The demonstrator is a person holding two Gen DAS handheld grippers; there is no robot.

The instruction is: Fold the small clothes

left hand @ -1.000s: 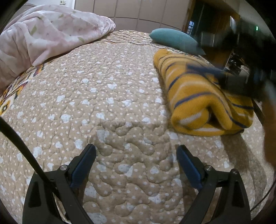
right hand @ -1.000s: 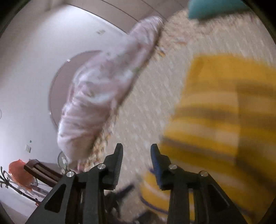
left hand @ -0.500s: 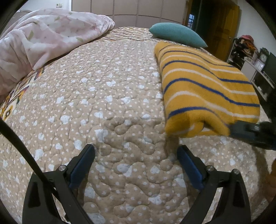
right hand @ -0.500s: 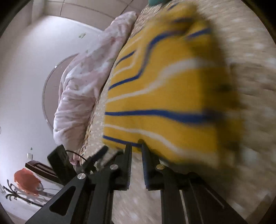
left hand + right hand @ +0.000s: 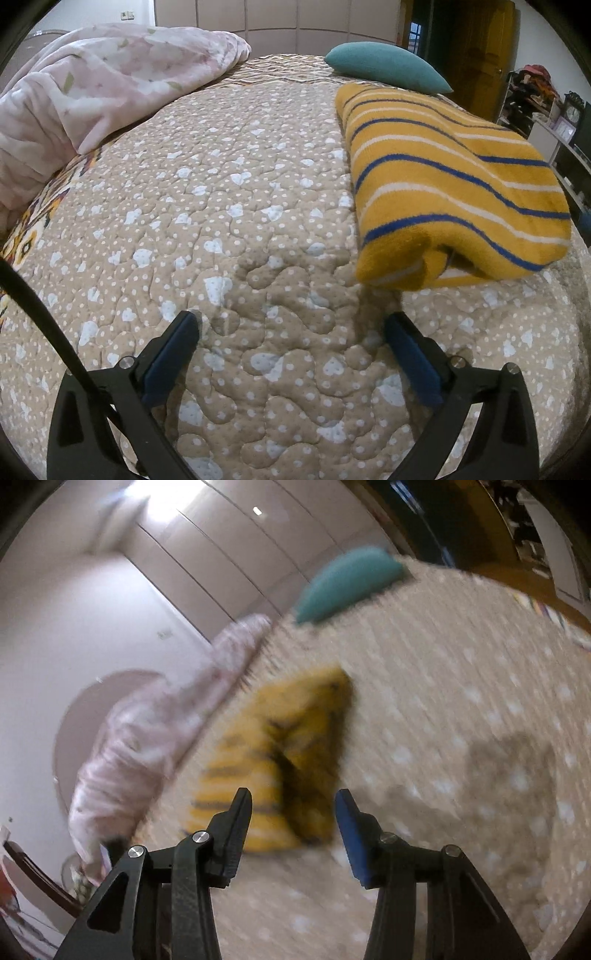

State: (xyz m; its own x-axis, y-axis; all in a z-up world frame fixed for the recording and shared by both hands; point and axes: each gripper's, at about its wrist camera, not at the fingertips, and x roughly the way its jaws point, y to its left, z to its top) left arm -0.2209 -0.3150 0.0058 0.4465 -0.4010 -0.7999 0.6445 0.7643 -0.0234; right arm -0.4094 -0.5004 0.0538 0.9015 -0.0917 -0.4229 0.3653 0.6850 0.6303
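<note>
A yellow garment with blue and white stripes (image 5: 450, 177) lies folded on the beige quilted bed (image 5: 221, 221), to the right in the left wrist view. My left gripper (image 5: 291, 332) is open and empty, low over the quilt, left of and nearer than the garment. In the blurred right wrist view the same garment (image 5: 280, 757) lies ahead of my right gripper (image 5: 293, 812), which is open, empty and apart from the cloth.
A pink floral duvet (image 5: 103, 85) is bunched at the far left of the bed. A teal pillow (image 5: 384, 70) lies at the far end behind the garment. A wooden door (image 5: 476, 55) and shelves stand to the right beyond the bed edge.
My right gripper was nearly shut against the garment's edge; it has opened, pulled back from the garment and left the left wrist view. The garment lies flatter. My left gripper has hardly moved.
</note>
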